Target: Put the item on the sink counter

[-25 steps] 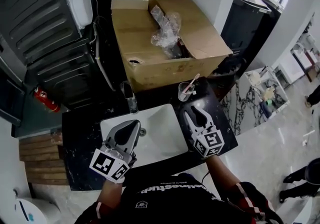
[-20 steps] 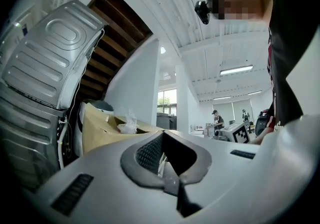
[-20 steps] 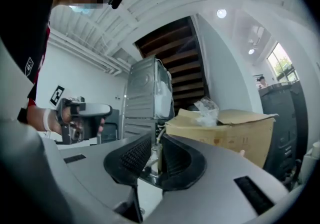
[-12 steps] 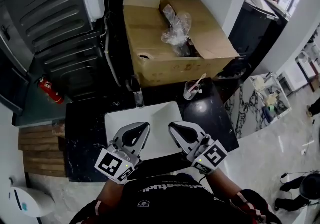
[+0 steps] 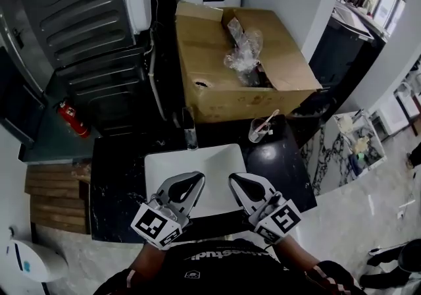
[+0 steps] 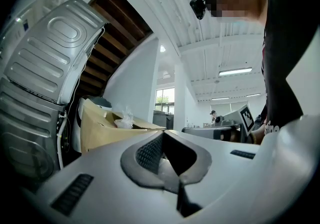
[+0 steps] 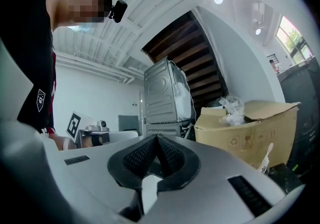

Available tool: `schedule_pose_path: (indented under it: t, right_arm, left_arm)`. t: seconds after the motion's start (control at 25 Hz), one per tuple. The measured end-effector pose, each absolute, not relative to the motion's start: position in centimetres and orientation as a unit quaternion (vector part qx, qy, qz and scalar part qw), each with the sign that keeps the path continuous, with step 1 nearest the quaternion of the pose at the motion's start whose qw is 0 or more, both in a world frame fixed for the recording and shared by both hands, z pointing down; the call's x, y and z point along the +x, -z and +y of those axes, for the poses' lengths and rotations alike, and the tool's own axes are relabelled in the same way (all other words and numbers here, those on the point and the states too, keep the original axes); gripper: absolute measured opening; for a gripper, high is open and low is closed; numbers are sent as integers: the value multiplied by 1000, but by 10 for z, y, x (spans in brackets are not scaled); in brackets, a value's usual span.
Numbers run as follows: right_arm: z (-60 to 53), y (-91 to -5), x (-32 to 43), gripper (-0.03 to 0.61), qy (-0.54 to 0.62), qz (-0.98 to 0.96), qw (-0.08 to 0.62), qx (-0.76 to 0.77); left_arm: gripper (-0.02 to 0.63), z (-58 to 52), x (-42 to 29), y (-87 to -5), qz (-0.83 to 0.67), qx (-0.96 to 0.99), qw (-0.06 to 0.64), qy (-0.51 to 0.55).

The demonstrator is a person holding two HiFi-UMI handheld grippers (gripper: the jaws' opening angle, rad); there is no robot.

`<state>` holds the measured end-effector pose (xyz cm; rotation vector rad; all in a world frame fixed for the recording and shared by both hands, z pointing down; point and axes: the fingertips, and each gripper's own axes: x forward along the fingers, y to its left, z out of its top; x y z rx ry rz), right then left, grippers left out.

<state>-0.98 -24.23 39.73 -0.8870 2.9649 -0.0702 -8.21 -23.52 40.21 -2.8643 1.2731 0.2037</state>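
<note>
The clear cup (image 5: 257, 131), with a pale stick-like tool (image 5: 269, 120) leaning out of it, stands upright on the desk (image 5: 112, 182) just past the far right corner of the white sink basin (image 5: 197, 159). The task reads as done, so your job now is a clean retreat. Your left claw (image 5: 191, 180) and right claw (image 5: 239, 182) both hang over the near edge of the basin, pinched together with nothing between the ribbed black pads. Draw them back toward yourself rather than out to the right of the basin. The cup looks light, thin-walled and top-heavy with that tool in it, and the desk is glossy, veined black stone that would let it slide on a nudge. Behind the basin sit a slim metal faucet (image 5: 189, 130) and a large open cardboard box (image 5: 263, 99) holding crinkled clear plastic (image 5: 243, 50), so stay low and near.
</note>
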Motion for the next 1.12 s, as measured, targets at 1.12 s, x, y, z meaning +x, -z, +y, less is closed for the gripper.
schedule_pose_path:
  t: [1.12]
  right_arm:
    - [-241, -391, -10, 37, 29, 956, 23, -290]
  left_arm:
    - [15, -239, -79, -394, 409, -909, 5, -76]
